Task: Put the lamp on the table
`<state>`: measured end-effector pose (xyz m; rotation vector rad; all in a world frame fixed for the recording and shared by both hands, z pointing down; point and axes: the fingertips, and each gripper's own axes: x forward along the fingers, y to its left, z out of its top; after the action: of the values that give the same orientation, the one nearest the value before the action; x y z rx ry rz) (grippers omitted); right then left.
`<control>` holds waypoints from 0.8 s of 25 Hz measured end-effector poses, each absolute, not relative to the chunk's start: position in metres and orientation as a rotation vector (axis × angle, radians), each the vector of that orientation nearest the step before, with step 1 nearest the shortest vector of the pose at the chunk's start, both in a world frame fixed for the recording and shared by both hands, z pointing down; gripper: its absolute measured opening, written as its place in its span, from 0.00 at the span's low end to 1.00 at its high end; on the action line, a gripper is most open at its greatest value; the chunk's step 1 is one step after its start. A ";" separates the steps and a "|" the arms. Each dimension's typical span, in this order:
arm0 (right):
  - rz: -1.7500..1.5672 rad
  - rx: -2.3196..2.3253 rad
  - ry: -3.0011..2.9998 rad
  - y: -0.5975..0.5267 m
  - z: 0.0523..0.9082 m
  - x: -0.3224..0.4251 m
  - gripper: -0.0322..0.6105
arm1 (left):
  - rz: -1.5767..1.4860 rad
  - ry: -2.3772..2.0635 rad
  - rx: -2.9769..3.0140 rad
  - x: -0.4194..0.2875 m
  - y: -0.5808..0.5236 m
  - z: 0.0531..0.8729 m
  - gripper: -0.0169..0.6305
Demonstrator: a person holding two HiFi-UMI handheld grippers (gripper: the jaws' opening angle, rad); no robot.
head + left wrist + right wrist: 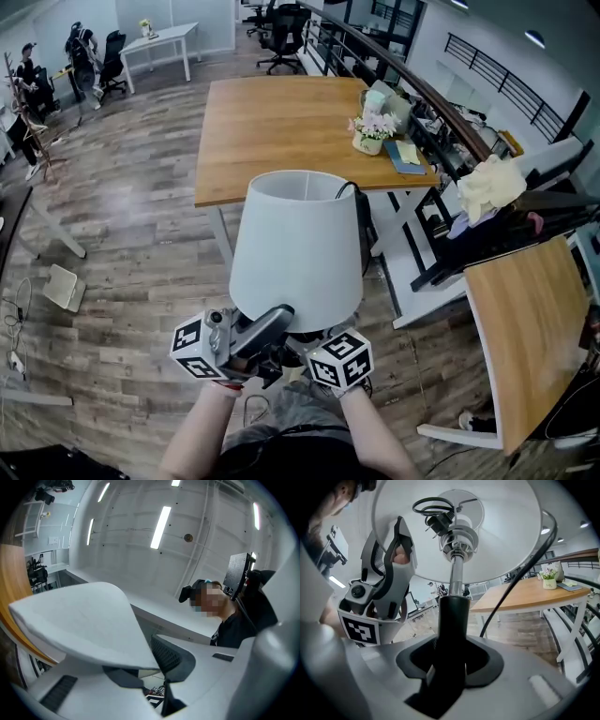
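Observation:
I hold a lamp with a white conical shade (pixel 298 248) upright in front of me, over the wooden floor short of the table. My right gripper (pixel 307 341) sits under the shade, shut on the lamp's black stem (pixel 453 620); above it run a chrome rod and the bulb socket (pixel 457 538). My left gripper (pixel 270 325) reaches up from the left, its jaws closed over the shade's lower rim (pixel 89 620). The lamp's black cord (pixel 362 220) hangs down the right side. The wooden table (pixel 281 127) stands ahead.
A flower pot (pixel 373 132) and notebooks (pixel 405 156) sit at the table's right edge. A dark railing (pixel 441 103) runs behind them. A second wooden tabletop (pixel 527 328) is at the right. Office chairs (pixel 281 33) and a white desk (pixel 159 42) stand far back.

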<state>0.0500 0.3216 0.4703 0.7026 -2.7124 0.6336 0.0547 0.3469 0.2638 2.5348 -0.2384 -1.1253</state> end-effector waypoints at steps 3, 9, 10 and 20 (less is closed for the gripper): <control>0.644 0.672 -2.715 0.292 0.470 0.049 0.31 | -1.125 -0.271 2.530 0.055 0.315 0.263 0.10; 0.631 0.611 -2.727 0.236 0.472 0.052 0.31 | -1.132 -0.317 2.527 0.059 0.259 0.265 0.10; 0.627 0.608 -2.729 0.227 0.473 0.054 0.31 | -1.135 -0.318 2.528 0.061 0.250 0.266 0.10; 0.614 0.610 -2.731 0.171 0.476 0.064 0.31 | -1.147 -0.321 2.533 0.070 0.194 0.269 0.10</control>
<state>0.0643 0.1710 0.4756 0.6101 -2.7306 0.6135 0.0702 0.1935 0.2689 2.5329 -0.3205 -1.1470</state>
